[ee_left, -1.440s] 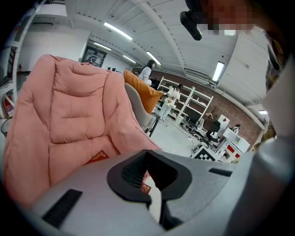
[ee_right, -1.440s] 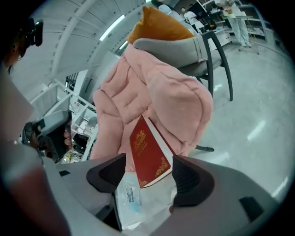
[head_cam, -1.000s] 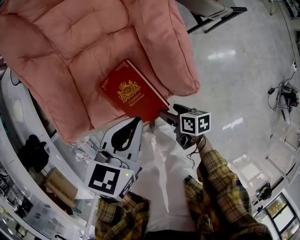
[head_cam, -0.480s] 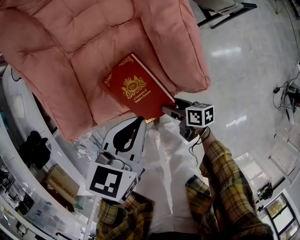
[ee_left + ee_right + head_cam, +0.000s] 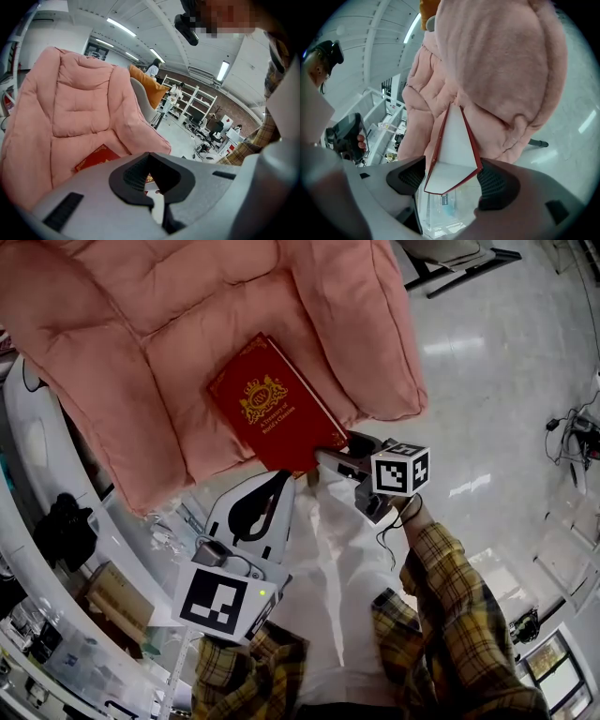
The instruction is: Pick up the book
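A red hardback book (image 5: 275,413) with a gold crest lies face up on the seat of a pink padded armchair (image 5: 141,324). My right gripper (image 5: 330,454) is at the book's near corner. In the right gripper view the book (image 5: 452,140) stands edge-on between the jaws, white pages showing, and a pad presses each red cover, so my right gripper (image 5: 452,180) is shut on it. My left gripper (image 5: 278,482) hovers below the seat's front edge, shut and holding nothing. Past the left gripper (image 5: 150,176) part of the book (image 5: 96,157) shows.
The chair's pink armrest (image 5: 375,343) bulges just right of the book. A black chair base (image 5: 455,268) stands on the glossy floor at the top right, and cables (image 5: 572,432) lie far right. Cluttered shelving (image 5: 56,615) runs along the left. An orange cushion (image 5: 147,89) sits behind the armchair.
My right gripper has moved up to the book's near corner and its jaws now straddle it. The left gripper has stayed put.
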Demonstrator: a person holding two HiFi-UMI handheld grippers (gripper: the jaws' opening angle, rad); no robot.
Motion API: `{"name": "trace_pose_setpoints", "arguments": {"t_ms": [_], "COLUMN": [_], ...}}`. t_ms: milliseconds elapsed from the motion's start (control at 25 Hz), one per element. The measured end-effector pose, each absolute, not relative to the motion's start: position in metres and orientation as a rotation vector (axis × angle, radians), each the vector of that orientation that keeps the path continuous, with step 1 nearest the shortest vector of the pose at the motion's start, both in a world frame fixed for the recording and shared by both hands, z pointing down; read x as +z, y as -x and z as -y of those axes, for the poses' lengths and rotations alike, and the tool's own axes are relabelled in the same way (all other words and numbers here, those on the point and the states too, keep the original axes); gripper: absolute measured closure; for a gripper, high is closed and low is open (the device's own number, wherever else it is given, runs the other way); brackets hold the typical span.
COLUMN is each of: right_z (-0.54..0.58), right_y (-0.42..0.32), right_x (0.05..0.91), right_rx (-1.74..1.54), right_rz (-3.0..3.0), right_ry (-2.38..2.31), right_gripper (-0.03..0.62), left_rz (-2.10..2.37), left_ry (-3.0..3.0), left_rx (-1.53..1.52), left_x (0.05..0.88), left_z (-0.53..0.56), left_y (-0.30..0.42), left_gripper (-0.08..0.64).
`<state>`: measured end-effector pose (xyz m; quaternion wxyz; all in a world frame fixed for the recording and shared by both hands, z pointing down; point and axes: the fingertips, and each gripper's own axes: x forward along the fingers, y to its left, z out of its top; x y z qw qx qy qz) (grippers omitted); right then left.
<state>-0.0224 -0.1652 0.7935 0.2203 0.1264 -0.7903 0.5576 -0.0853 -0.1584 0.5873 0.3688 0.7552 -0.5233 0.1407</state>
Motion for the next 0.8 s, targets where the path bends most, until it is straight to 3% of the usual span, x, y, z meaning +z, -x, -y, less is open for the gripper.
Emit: {"name": "trace_pose_setpoints", "arguments": {"t_ms": [480,800], "right_z": [0.187,0.196], "right_y": [0.052,0.049], "right_x": [0.791,0.773], "right_rx": [1.718,1.743], "right_rz": [2.133,2.155], "right_ry": [-0.493,-0.508], "right_gripper": [0.261,0.311], "left_rz": [1.372,1.392], "left_ry": [-1.918,-1.926], "left_rx": [0.350,0.346], "left_x": [0.585,0.574], "left_z": [0.153,0.164], "left_y": [0.091,0.083], "left_gripper": [0.557,0.557]}}
